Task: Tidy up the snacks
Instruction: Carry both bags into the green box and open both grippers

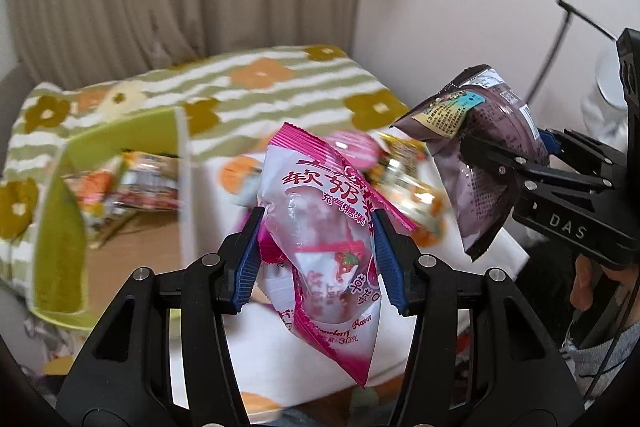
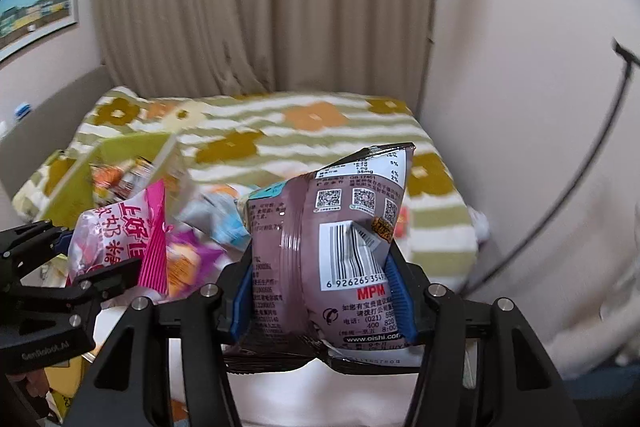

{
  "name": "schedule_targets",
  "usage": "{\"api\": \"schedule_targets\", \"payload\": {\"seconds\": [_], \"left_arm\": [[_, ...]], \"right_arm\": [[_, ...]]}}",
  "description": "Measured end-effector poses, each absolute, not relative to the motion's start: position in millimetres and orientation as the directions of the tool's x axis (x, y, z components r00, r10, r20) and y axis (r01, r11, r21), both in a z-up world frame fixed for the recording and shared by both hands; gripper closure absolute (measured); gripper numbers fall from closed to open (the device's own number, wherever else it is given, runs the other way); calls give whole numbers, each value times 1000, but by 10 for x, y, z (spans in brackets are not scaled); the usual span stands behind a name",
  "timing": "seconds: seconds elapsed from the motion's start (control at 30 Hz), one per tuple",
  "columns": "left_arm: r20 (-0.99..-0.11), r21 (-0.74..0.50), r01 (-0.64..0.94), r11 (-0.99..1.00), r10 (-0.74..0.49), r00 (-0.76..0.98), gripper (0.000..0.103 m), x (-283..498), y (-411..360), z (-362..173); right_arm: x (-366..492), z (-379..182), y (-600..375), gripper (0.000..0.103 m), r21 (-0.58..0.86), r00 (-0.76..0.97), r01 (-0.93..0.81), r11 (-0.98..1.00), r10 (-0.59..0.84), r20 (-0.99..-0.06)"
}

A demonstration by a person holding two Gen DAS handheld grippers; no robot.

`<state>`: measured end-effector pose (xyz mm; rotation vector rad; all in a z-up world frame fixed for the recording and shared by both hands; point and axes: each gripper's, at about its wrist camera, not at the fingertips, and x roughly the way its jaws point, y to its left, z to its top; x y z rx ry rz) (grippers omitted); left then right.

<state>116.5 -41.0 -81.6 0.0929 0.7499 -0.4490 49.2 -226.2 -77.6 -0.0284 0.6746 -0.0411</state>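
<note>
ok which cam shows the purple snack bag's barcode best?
Right wrist view: the purple snack bag fills the centre, barcode facing the lens, clamped in the right gripper. Left wrist view shows it small, side-on, no barcode readable.

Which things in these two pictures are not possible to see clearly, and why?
- Left wrist view: the snacks in the green box are smeared by motion blur; their kind is unreadable.
- Left wrist view: the loose snacks on the table are mostly hidden behind the pink bag.
- Right wrist view: the purple bag blocks the table behind it, and its lower print is cut off by the jaws.
</note>
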Motion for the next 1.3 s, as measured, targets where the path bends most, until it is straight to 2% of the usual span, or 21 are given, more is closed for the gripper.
{"api": "schedule_targets", "payload": {"seconds": [0.33,0.5,0.67,0.73,0.77,0.8,0.87,1.07,1.3], "left_arm": [[-687,-57,264,963,-230,689,54,1755,818,-637],[-741,-68,199,978,-183,646,54,2073,1377,-833],[-804,-58,208,976,-169,570,54,2313,1672,-1165],[-831,-46,217,975,-158,533,45,2382,1736,-1327],[-837,-46,223,974,-159,523,35,2367,1756,-1379],[-845,-43,227,973,-156,511,17,2379,1801,-1450],[-846,-38,232,972,-155,510,6,2369,1862,-1504],[-831,-92,242,966,-208,516,6,2275,2080,-1479],[-808,-149,148,978,-206,552,6,2180,2284,-1382]], "right_arm": [[1235,-616,-1034,51,4,784,-191,982,155,-601],[1567,-659,-485,51,20,754,-250,968,208,-623],[1821,-781,-120,51,34,722,-256,966,214,-658],[1893,-854,-23,51,42,705,-240,970,204,-679],[1895,-864,-1,51,42,701,-234,971,199,-685],[1911,-897,35,51,39,696,-224,974,188,-693],[1931,-965,83,51,36,683,-202,979,167,-711],[1942,-1131,147,51,50,628,-172,984,149,-764],[1983,-1264,223,51,127,576,-219,967,233,-783]]}}
